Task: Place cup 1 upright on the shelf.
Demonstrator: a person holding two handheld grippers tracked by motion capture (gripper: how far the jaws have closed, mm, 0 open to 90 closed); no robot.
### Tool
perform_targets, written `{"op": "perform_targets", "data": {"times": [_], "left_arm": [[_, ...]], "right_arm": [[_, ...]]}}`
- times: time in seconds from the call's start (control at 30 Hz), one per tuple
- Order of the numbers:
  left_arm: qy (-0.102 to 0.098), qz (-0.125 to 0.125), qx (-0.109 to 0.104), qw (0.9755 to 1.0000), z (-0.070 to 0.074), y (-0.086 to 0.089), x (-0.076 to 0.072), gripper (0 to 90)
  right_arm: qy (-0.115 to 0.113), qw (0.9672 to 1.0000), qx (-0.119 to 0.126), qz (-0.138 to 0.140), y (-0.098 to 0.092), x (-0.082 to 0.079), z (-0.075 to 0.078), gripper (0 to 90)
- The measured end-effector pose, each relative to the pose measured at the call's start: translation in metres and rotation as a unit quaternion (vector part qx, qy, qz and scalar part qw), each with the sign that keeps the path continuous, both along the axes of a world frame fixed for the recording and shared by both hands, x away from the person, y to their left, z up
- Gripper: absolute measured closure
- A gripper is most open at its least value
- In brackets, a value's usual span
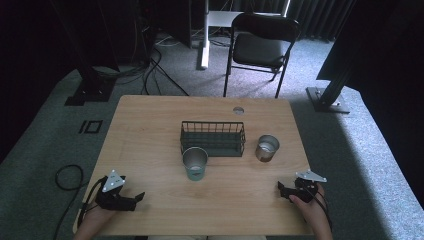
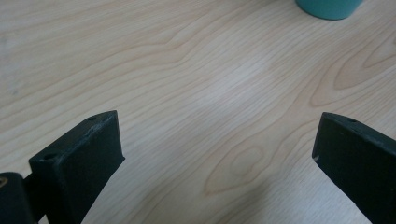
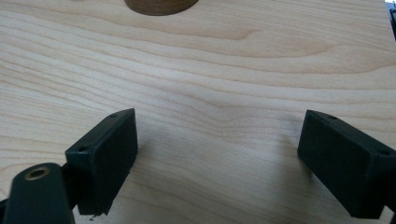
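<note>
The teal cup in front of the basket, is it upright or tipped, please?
Upright: the teal cup stands on its base, open rim facing up, before the wire basket.

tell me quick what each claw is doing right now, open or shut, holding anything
Left claw: open, holding nothing, over bare table.
Right claw: open, holding nothing, over bare table.

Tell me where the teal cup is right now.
In the high view the teal cup stands upright near the table's middle, just in front of the wire basket, with the brown cup to its right.
</note>
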State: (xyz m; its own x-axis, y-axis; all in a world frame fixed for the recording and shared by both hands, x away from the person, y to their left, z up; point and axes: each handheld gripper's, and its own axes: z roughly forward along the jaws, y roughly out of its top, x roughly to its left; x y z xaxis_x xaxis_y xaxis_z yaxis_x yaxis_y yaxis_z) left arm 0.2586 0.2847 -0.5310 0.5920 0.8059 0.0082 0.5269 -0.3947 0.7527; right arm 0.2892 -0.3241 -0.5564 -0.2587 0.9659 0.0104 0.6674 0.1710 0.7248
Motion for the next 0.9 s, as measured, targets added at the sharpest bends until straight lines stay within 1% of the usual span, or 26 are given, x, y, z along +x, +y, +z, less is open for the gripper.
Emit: {"op": "perform_targets", "data": {"times": [0.17,0.33,0.47,0.67,0.73,0.9], "left_arm": [[-0.006,-0.020,-0.004,0.9998,0.003,-0.014,0.004,2.2],[-0.004,-0.041,-0.006,0.9991,0.005,-0.026,0.009,2.2],[-0.006,-0.047,-0.009,0.9988,0.006,-0.034,0.012,2.2],[-0.007,-0.066,-0.013,0.9977,0.007,-0.047,0.018,2.2],[-0.007,-0.071,-0.010,0.9974,0.006,-0.051,0.019,2.2],[-0.010,-0.083,-0.017,0.9963,0.008,-0.062,0.022,2.2]], "right_arm": [[0.000,1.0000,0.000,0.000,0.000,0.000,0.000,11.7],[0.000,1.0000,0.000,0.000,0.000,0.000,0.000,11.7],[0.000,1.0000,0.000,0.000,0.000,0.000,0.000,11.7],[0.000,1.0000,0.000,0.000,0.000,0.000,0.000,11.7],[0.000,1.0000,0.000,0.000,0.000,0.000,0.000,11.7],[0.000,1.0000,0.000,0.000,0.000,0.000,0.000,11.7]]}}
